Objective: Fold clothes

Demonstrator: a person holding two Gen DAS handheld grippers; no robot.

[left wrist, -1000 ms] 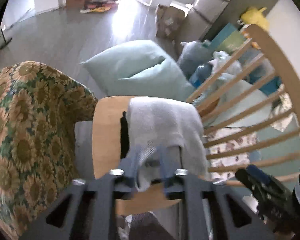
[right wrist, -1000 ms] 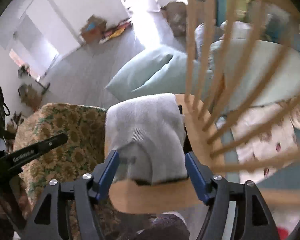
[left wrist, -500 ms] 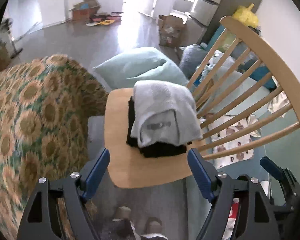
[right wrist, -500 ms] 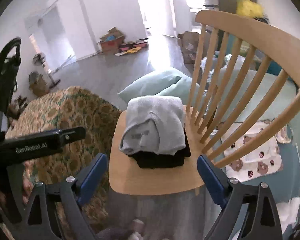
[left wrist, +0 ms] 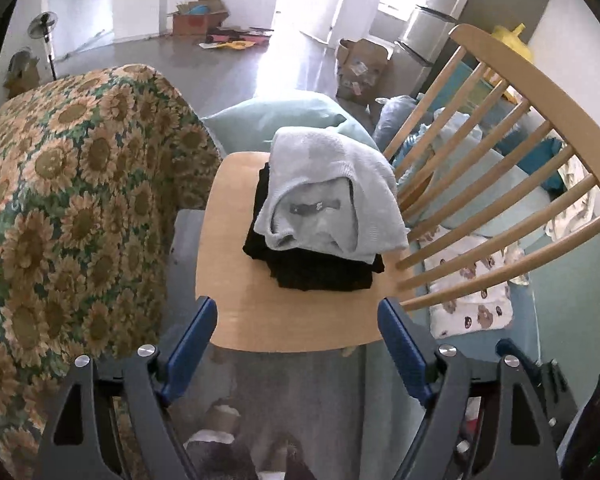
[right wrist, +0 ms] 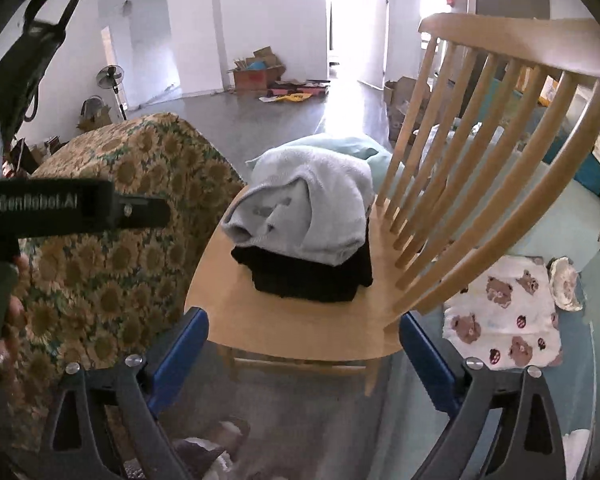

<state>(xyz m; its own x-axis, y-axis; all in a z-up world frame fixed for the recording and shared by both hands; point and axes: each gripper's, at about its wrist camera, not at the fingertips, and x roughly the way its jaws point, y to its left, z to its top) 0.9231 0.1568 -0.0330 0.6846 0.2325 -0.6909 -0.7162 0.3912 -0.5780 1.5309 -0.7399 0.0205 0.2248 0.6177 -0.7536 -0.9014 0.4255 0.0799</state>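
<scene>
left gripper (left wrist: 296,336) released | right gripper (right wrist: 304,344) released | risk: grey sweater (left wrist: 332,196), mid-frame, seemingly loosely folded, may slump off black garment (left wrist: 320,272)

Both handheld grippers are showing the same build: the left gripper (left wrist: 298,340) and the right gripper (right wrist: 304,354) are carrying dark grey, triangulated finger frames with cut-out windows, blue pads lining the inner faces, and round silver screws sitting near each finger base; in the right wrist view, white "GenRobot.AI" lettering is running along the left gripper's black body
</scene>
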